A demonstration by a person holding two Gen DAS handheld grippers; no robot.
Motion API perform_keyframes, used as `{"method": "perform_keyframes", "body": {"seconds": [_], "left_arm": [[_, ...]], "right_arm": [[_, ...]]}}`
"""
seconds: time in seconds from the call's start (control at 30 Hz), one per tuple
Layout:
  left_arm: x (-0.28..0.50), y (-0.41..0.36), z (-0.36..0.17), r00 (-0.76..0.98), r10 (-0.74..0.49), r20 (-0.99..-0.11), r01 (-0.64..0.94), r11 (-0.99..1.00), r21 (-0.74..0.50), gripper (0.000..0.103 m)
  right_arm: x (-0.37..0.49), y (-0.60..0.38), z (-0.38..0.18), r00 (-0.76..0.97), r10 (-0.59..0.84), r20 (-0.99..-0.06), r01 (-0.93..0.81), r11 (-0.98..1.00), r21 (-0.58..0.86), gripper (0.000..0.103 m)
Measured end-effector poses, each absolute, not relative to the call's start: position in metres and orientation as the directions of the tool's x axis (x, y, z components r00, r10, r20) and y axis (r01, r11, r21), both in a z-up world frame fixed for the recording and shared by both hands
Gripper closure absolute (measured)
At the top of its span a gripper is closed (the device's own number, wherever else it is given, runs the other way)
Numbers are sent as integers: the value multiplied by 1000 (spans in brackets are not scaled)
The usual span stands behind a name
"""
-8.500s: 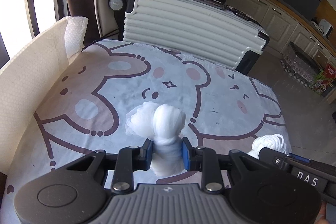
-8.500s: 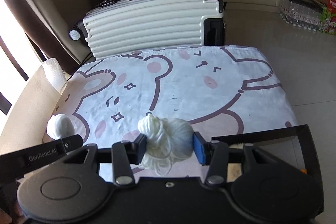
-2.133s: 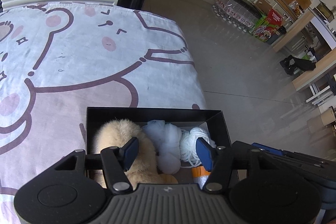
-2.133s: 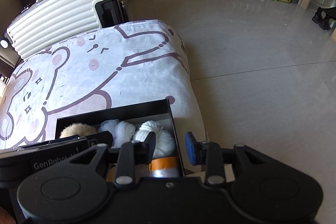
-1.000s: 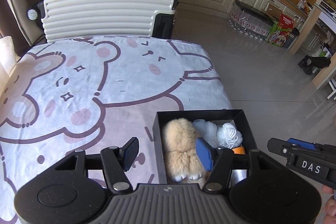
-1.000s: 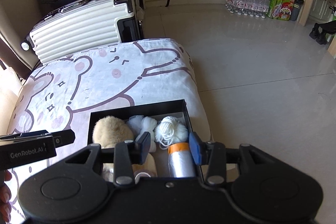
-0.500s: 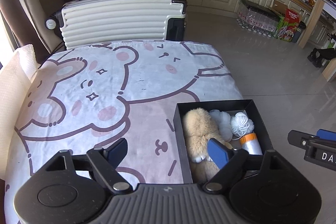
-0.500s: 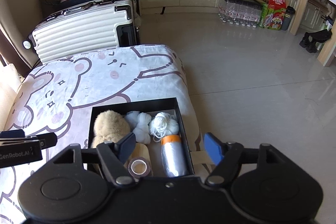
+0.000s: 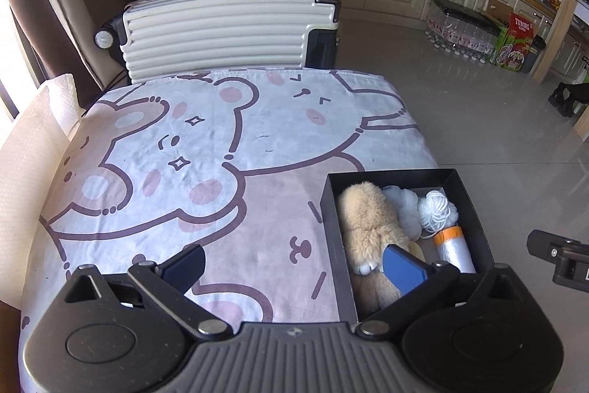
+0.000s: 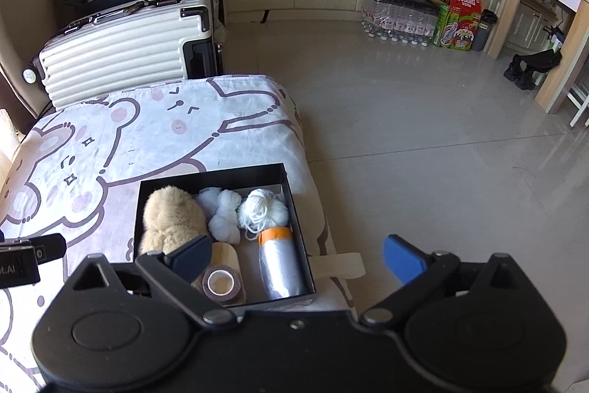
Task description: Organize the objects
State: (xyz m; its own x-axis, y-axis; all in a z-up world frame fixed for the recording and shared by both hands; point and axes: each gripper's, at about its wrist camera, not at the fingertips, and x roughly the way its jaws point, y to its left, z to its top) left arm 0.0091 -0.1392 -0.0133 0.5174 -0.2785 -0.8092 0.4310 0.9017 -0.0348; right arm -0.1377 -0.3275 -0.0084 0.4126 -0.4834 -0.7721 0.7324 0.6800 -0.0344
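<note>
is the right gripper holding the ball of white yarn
No, the right gripper is wide open and empty, and the white yarn ball lies in the black box.

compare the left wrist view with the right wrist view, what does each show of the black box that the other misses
Only the left wrist view shows the cream textured sheet at the table's far-left edge. Only the right wrist view shows the brown tape roll and the pale wooden piece in the black rectangular box. Both show the tan plush toy, white yarn ball, white gauze bundle, orange-capped silver roll and ribbed cream suitcase.
</note>
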Motion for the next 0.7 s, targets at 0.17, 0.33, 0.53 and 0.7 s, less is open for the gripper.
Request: {"method": "perform_keyframes", "body": {"seconds": [0.17,0.33,0.53,0.7], "left_arm": [[10,-138,-14,523,-271,-808,425,905,-29,0],[11,-140,-15,522,-266,-811,426,904,-23,0],[12,-141,-16,521,-263,-812,429,903,-18,0],[13,-141,-17,520,-262,-813,429,903,-17,0]], "right_arm": [[-138,-327,-11,411,-485,-772,730,682,-39,0],[-136,-329,-15,408,-471,-782,726,687,-35,0],[-135,-328,-16,411,-465,-784,722,691,-32,0],[-134,-329,-16,408,-463,-786,721,692,-33,0]]}}
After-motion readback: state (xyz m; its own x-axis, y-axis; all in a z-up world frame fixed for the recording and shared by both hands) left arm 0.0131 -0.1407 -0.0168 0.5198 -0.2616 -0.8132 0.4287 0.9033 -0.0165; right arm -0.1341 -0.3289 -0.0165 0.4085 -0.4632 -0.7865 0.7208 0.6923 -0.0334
